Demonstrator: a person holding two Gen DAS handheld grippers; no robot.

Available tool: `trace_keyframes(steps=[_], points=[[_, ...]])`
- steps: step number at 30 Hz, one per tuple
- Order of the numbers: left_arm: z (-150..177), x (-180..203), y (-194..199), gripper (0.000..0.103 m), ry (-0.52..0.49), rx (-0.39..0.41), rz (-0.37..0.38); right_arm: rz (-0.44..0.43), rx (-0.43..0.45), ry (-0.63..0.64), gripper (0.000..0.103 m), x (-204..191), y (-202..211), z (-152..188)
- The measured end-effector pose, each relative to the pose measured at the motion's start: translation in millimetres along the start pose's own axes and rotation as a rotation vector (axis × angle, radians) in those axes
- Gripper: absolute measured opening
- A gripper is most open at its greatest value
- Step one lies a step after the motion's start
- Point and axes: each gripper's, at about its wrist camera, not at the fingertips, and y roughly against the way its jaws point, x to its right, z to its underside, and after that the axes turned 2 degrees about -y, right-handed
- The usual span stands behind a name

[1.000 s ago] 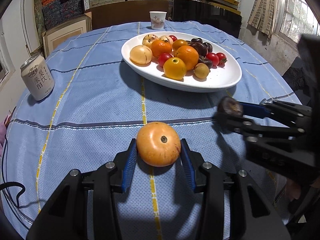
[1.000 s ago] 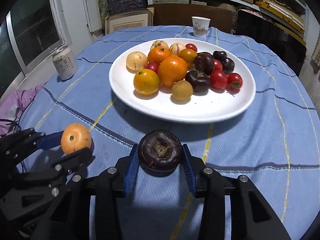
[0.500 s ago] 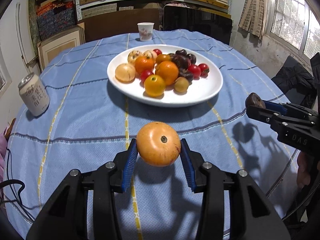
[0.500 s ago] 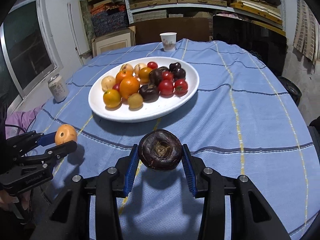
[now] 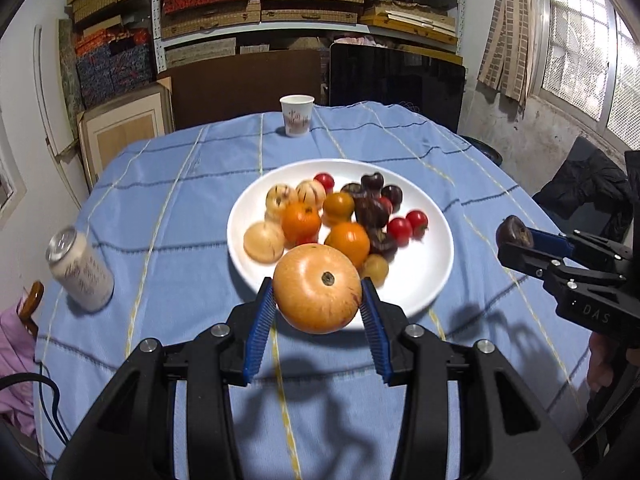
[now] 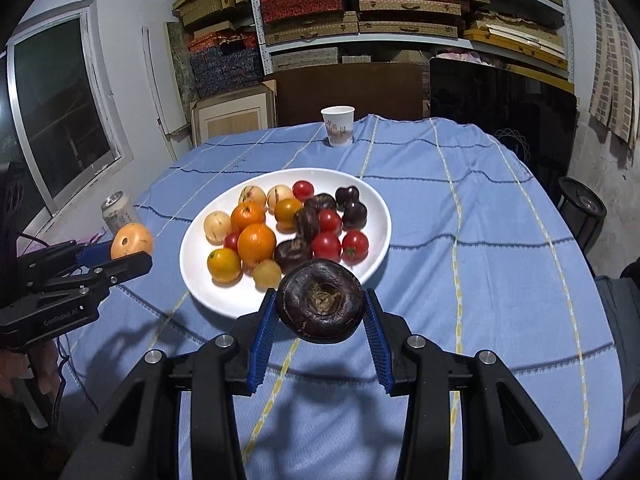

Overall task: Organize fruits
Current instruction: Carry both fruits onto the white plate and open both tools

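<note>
My left gripper (image 5: 318, 300) is shut on a pale orange round fruit (image 5: 318, 287) and holds it in the air above the table, in front of the white plate (image 5: 432, 276). My right gripper (image 6: 320, 312) is shut on a dark purple mangosteen (image 6: 321, 306), also held high before the plate (image 6: 192, 272). The plate holds several fruits: oranges, red tomatoes, dark mangosteens and pale striped fruits. Each gripper shows in the other's view, the right gripper (image 5: 516, 238) at the right and the left gripper (image 6: 130, 244) at the left.
A round table with a blue checked cloth (image 5: 168, 208) bears the plate. A drink can (image 5: 80, 276) stands at the left, a paper cup (image 5: 297, 115) at the far edge. Shelves with boxes, framed boards and a dark panel stand behind the table.
Both grippers have risen and pulled back from the table with their fruits, so the plate looks smaller and farther away. Both stay shut on their fruits.
</note>
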Motion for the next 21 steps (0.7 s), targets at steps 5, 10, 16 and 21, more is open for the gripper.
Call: trace_keyframes(steps=[5,10,16,21], points=[[-29.1,3.4,-19.4,0.042,-0.016,-0.001,0.011,-0.024,0.015,0.026,0.043,-4.2,-15.0,-33.4],[-55.7,3.6,-52.2,0.042,-0.030,-0.029,0.012,-0.056,-0.014,0.040,0.043,-8.1,-48.2,-63.5],[-70.2,-6.2,-94.0,0.042,-0.028,-0.080,-0.015,-0.049,-0.052,0.066,0.043,-13.6,-93.1,-82.6],[-71.8,-9.9,-111.1,0.042,-0.029,-0.102,-0.009,-0.083,-0.089,0.061,0.043,-12.0,-119.3,-86.9]])
